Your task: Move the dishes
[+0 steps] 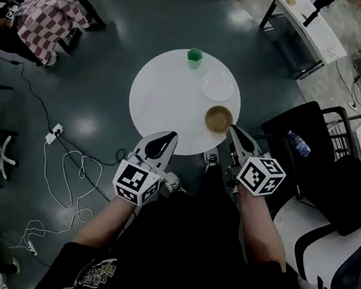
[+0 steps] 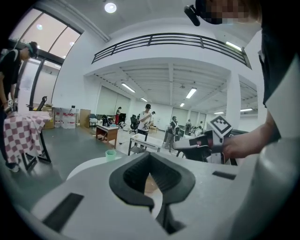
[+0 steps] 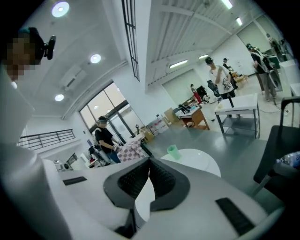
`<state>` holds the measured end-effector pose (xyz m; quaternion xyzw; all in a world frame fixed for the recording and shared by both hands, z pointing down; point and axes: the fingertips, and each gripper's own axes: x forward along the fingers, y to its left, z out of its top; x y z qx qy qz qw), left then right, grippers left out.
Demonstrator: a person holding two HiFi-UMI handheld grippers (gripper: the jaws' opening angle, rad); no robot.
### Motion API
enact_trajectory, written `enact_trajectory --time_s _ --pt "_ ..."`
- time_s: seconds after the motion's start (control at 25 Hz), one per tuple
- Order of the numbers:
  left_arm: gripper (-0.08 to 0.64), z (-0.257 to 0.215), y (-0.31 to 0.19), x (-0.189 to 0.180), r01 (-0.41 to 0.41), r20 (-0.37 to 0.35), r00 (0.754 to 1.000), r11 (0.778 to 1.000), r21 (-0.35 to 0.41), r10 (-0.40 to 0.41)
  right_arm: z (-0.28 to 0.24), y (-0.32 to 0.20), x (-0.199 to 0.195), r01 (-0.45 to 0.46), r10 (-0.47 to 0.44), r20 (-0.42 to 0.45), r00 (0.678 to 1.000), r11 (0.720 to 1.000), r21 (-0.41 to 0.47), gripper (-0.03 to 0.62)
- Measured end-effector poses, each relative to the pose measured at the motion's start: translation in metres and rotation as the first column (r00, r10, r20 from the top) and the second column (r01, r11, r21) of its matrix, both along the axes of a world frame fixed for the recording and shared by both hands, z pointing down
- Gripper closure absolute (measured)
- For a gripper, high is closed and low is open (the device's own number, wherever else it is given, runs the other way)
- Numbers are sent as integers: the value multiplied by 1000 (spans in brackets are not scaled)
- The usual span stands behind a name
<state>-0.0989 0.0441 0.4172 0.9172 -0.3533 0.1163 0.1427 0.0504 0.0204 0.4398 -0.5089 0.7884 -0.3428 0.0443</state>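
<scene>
A round white table (image 1: 168, 97) carries a green cup (image 1: 195, 56) at its far edge, a white plate (image 1: 217, 84) and a brown bowl (image 1: 219, 119) at its right. My left gripper (image 1: 169, 135) hovers over the table's near edge, jaws together and empty. My right gripper (image 1: 233, 130) is just near and right of the bowl, apart from it, also shut on nothing. In the left gripper view the jaws (image 2: 150, 153) meet, with the cup (image 2: 110, 154) beyond. The right gripper view shows the closed jaws (image 3: 149, 160) and the cup (image 3: 173, 150).
A black chair (image 1: 318, 151) holding a water bottle (image 1: 298, 144) stands close to the table's right. A checkered table (image 1: 53, 4) is at the far left, a white bench (image 1: 305, 24) at the far right. Cables (image 1: 68, 176) trail on the floor at left. People stand in the background.
</scene>
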Motion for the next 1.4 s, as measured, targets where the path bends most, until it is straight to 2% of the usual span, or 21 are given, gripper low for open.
enact_trajectory --time_s 0.08,0.28,0.48,0.72,1.0,1.24,1.4 --pt "555 -8 8 -1 -5 8 1000 1000 7 5 -19 14 -14 56 -54 -39 998 997 53 569" --pt "555 -20 24 7 16 -27 999 1000 -22 -16 -51 38 -25 174 -155 -145 977 975 137 569" --pt "555 -28 46 39 61 -34 998 998 -29 -62 -65 58 -10 274 -244 -189 951 949 154 569" --pt "555 -31 76 84 130 -70 989 990 -51 -134 -69 93 10 395 -360 -207 910 904 163 569" --pt "555 -27 121 107 187 -91 977 978 -90 -195 -65 138 20 467 -438 -186 879 870 158 569" --pt "555 -17 152 132 183 -74 979 979 -94 -190 -50 172 31 508 -470 -233 851 849 147 569" --pt "555 -17 165 143 176 -68 981 980 -92 -183 -50 186 37 519 -478 -237 845 842 151 569"
